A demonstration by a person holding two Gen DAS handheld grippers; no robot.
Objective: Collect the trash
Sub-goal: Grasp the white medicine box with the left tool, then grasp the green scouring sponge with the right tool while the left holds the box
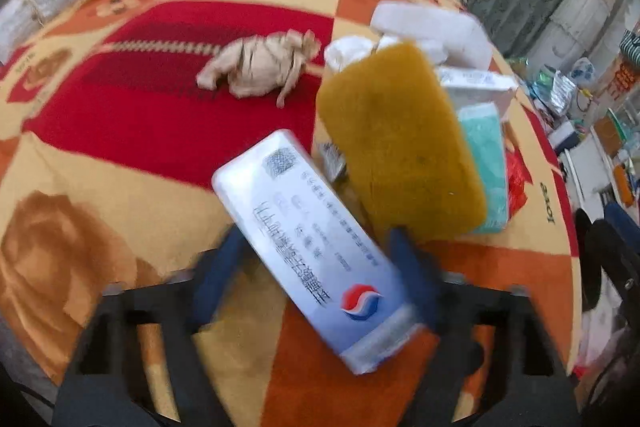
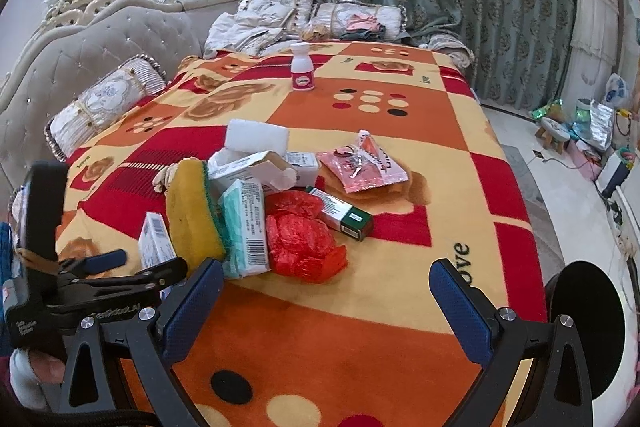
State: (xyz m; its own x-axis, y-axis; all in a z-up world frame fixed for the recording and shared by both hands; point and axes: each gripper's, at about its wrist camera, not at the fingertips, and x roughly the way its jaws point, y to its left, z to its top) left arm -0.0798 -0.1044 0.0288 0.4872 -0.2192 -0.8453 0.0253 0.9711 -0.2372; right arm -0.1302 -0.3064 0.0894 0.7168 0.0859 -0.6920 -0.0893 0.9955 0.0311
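Note:
My left gripper (image 1: 318, 233) has its blue pads closed against the long sides of a white printed box (image 1: 280, 195), which lies slanted between them; the right wrist view shows the same box (image 2: 154, 241). Just beyond it is a pile of trash: a yellow sponge (image 1: 400, 143), a teal tissue pack (image 2: 244, 227), a red plastic bag (image 2: 300, 239), a green-and-white box (image 2: 340, 213), a pink sachet (image 2: 360, 163) and an open white carton (image 2: 256, 167). A crumpled beige wad (image 1: 260, 71) lies apart. My right gripper (image 2: 326, 267) is open and holds nothing, near the pile.
Everything rests on a red, orange and cream blanket (image 2: 380, 307) over a bed. A small white bottle with a pink label (image 2: 302, 67) stands at the far end, near the pillows (image 2: 104, 107). A white foam block (image 2: 258, 137) tops the pile. The floor at right is cluttered.

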